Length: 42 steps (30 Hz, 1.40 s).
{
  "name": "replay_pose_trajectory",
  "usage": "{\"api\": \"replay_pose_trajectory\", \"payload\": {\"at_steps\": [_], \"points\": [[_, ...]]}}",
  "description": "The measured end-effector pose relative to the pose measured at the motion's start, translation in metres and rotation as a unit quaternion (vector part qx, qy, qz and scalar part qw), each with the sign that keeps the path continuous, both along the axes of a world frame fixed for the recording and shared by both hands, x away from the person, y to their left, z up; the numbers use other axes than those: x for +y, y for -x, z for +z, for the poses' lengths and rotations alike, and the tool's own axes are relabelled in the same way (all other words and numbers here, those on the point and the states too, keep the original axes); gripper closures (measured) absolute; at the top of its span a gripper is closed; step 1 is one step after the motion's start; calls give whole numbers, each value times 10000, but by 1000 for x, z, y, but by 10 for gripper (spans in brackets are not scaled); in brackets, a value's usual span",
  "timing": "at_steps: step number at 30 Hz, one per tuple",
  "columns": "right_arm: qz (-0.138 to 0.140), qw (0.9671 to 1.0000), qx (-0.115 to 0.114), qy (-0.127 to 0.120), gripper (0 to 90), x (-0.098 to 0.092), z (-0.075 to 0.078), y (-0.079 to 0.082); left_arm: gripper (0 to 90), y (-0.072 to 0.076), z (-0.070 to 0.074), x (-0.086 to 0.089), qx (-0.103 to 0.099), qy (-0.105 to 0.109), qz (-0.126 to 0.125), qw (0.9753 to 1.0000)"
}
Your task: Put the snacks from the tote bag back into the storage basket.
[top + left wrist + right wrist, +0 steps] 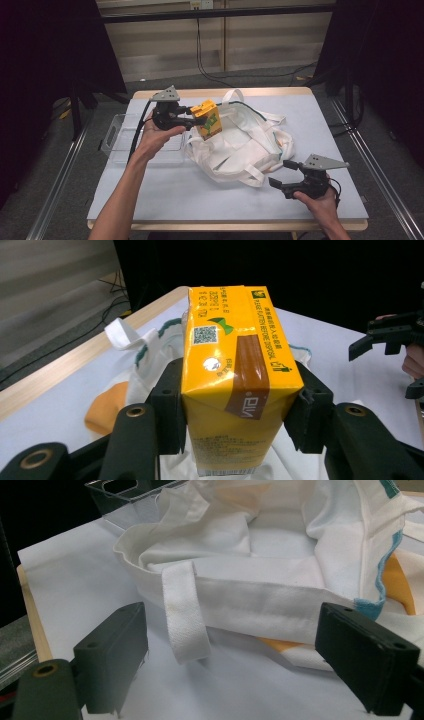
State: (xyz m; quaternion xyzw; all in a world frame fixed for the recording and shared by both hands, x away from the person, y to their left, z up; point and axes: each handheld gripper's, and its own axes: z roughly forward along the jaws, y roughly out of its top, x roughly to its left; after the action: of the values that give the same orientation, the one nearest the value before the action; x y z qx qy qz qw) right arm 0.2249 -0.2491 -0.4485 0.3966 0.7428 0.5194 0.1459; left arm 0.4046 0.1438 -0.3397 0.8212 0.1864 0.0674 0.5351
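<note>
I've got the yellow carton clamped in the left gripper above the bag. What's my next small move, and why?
Probably bring the open right gripper forward onto the white bag's near rim and lift it: the left gripper holds the carton over a slumped, barely open mouth.

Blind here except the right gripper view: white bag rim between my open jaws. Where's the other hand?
Observer: The left claw is above the far-left part of the white bag, shut on a yellow juice carton.
Operator: Carton upright?
Observer: Tilted in the high view; the left gripper view shows its top face with a QR code, the claw pads pressing its two sides.
Operator: What's the clear thing behind the bag?
Observer: A clear plastic tray at the table's left edge, beside the bag, under the person's left hand.
Operator: My claw touching the bag?
Observer: No. The right claw is open, just short of the bag's near rim.
</note>
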Motion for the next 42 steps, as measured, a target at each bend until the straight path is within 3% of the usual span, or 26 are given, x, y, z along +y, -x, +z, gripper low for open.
{"api": "replay_pose_trajectory", "payload": {"at_steps": [13,15,22,33,42], "points": [[19,10000,23,10,132,0,-1,-1,506,-2,3,30,-24,43,281,9996],[6,10000,48,33,132,0,-1,-1,506,-3,4,35,-80,-82,325,9994],[18,10000,13,15,132,0,0,0,506,-8,9,52,-77,4,533,9985],[20,10000,-12,-8,132,-1,1,-2,507,-15,7,81,-93,-165,960,9952],[81,10000,28,2,118,1,0,-2,507,-22,-4,91,-95,-257,1108,9935]]}}
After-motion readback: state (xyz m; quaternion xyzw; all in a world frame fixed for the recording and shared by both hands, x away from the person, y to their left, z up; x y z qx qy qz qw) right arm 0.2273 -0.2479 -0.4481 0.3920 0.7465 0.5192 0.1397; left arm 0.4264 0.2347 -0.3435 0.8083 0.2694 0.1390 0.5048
